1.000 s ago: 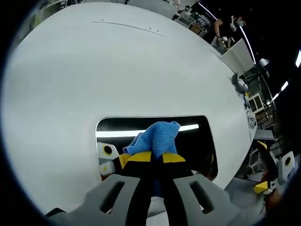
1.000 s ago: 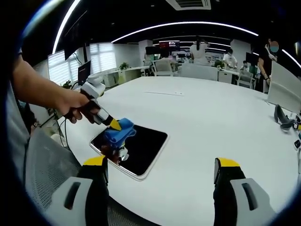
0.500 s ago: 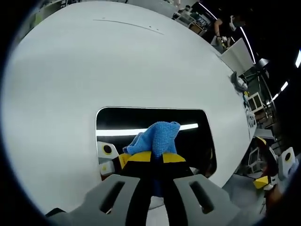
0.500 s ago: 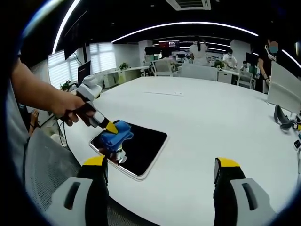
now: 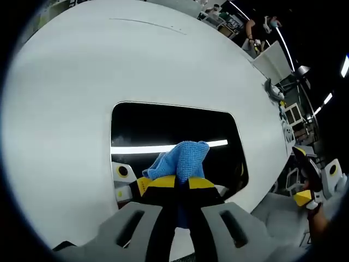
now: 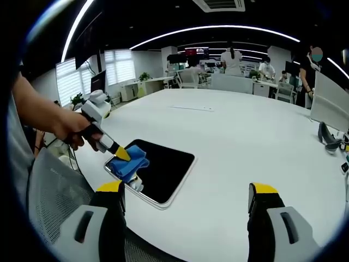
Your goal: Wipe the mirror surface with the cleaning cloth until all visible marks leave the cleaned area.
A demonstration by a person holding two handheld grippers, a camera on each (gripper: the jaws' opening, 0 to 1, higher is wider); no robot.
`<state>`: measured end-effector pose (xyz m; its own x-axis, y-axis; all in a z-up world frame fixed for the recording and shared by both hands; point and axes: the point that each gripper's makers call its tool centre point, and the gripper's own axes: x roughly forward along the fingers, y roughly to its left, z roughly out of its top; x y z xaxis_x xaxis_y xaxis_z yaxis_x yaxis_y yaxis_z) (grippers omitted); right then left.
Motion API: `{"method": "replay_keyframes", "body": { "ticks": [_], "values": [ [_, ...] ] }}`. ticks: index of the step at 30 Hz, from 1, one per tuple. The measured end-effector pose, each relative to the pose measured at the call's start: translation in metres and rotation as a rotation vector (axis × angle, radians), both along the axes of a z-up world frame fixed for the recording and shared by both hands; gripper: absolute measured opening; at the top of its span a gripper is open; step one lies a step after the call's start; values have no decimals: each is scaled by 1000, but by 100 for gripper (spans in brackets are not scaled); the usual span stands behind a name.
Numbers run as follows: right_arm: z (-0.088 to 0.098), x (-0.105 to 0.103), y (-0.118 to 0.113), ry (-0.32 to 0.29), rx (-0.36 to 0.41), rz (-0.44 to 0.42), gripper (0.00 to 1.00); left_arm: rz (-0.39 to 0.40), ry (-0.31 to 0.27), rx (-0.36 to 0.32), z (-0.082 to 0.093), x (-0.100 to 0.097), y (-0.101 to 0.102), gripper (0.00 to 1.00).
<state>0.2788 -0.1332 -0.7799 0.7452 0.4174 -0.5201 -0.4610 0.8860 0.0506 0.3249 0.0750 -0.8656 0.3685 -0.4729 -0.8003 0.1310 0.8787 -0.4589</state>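
On the left of the right gripper view, a person's hand (image 6: 71,128) holds the left gripper (image 6: 121,155), whose yellow-tipped fingers pinch a blue cleaning cloth (image 6: 131,160) and press it onto the near-left corner of the mirror (image 6: 163,166). That mirror is a dark, rounded-corner rectangle lying flat on the white surface (image 6: 234,142), close to the surface's near edge. Beside the surface at lower left stands a grey mesh chair (image 6: 52,202). Farther right, the right gripper (image 6: 187,204) hangs above the surface with its two fingers spread wide and nothing between them, well apart from the mirror. At the far right edge a small dark object (image 6: 327,136) lies on the surface; what it is cannot be told.

From the left gripper view, the fingers (image 5: 158,183) are closed together on the cloth (image 5: 182,161), which bunches up over the mirror's (image 5: 163,128) near edge. A bright strip of ceiling light reflects across the dark glass just behind the cloth. White surface (image 5: 109,60) surrounds the mirror on all sides.
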Motion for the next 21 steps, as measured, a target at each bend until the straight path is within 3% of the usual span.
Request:
{"method": "replay_keyframes", "body": {
  "ticks": [11, 21],
  "values": [
    [1, 0, 0, -2, 2, -1, 92, 27, 0, -10, 0, -12, 0, 2],
    [1, 1, -1, -7, 1, -4, 92, 31, 55, -36, -1, -31, -1, 2]
  ]
}}
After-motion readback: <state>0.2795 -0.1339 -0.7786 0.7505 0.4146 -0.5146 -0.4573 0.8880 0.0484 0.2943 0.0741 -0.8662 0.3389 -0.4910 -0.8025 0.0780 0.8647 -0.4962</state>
